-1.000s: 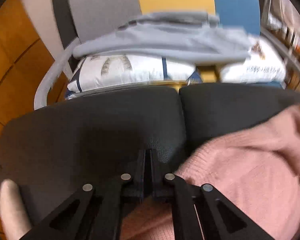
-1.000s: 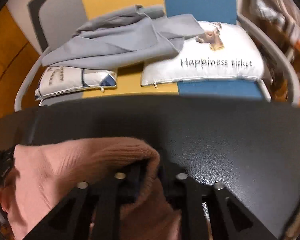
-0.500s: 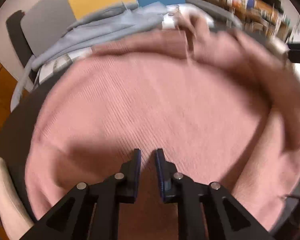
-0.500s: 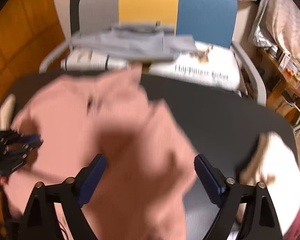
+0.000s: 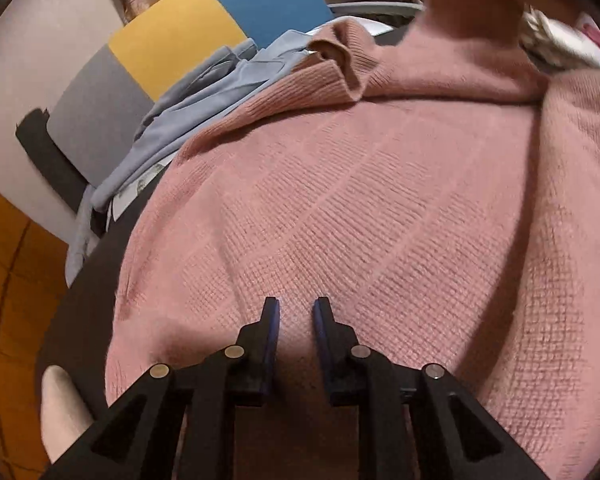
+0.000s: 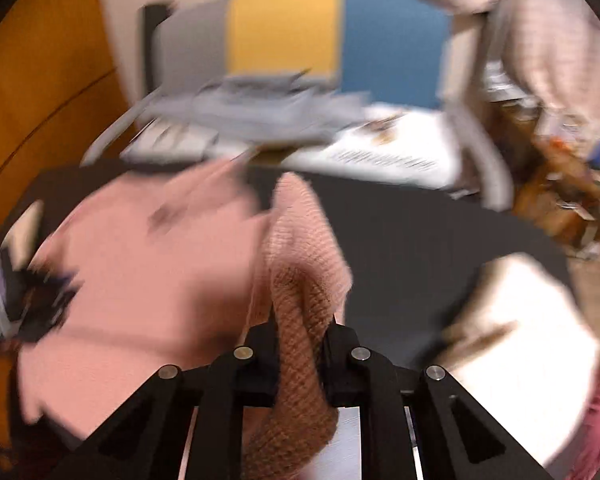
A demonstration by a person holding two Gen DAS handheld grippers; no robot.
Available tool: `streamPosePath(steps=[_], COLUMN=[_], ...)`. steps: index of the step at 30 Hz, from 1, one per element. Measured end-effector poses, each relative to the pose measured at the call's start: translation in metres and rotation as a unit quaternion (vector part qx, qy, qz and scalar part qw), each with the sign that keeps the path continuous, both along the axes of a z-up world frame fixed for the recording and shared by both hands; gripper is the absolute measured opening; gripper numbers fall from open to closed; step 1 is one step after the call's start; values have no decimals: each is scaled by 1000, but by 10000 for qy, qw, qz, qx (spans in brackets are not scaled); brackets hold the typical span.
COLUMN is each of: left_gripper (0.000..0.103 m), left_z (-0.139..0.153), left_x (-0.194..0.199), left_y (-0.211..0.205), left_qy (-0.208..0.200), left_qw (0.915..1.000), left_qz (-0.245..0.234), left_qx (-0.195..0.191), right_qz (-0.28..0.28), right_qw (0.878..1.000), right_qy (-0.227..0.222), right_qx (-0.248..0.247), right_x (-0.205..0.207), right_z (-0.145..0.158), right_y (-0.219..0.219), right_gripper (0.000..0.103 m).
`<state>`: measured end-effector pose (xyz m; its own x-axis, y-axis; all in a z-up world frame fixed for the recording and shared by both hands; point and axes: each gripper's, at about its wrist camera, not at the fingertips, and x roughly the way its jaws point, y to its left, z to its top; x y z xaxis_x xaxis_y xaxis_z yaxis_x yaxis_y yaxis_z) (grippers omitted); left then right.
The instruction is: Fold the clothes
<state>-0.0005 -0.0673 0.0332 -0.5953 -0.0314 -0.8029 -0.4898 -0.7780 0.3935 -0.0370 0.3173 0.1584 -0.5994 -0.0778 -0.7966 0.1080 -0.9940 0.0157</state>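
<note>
- The pink sweater (image 5: 380, 208), a soft ribbed knit, lies spread over the dark matte bench (image 6: 412, 240); its rolled collar is at the far edge.
- The left gripper (image 5: 296, 312) hovers over the knit, jaws slightly apart, holding nothing.
- The right gripper (image 6: 298, 324) has its jaws pinching a bunched fold of the sweater (image 6: 296, 280).
- A crumpled grey garment (image 5: 204, 96) lies on the chair (image 5: 172, 40) behind the bench.
</note>
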Motion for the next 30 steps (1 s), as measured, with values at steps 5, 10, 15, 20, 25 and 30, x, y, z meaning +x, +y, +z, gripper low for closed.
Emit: streamPosePath(steps=[5, 10, 15, 20, 25, 30], left_gripper=[15, 15, 16, 16, 16, 17], left_z=[-5, 0, 18, 29, 3, -4], left_x=[0, 6, 18, 30, 33, 46], left_y=[-7, -1, -8, 10, 39, 12], left_qy=[18, -80, -416, -296, 12, 90], left_qw=[9993, 9978, 9884, 9885, 9965, 9987], left_qz=[106, 469, 1038, 1032, 702, 442], left_qx=[355, 464, 1032, 1061, 462, 254], right_qz=[-1209, -1634, -1982, -15, 1762, 1397], right_qw=[9906, 9759, 9663, 9830, 9771, 9745], right_qy=[-94, -1103, -158, 1167, -511, -721], right_qx=[629, 933, 1637, 1414, 1081, 1602], right_x=[-55, -96, -69, -33, -47, -21], right_z=[-8, -95, -61, -13, -100, -138], right_y=[72, 96, 50, -67, -155, -137], right_gripper=[15, 18, 60, 52, 14, 15])
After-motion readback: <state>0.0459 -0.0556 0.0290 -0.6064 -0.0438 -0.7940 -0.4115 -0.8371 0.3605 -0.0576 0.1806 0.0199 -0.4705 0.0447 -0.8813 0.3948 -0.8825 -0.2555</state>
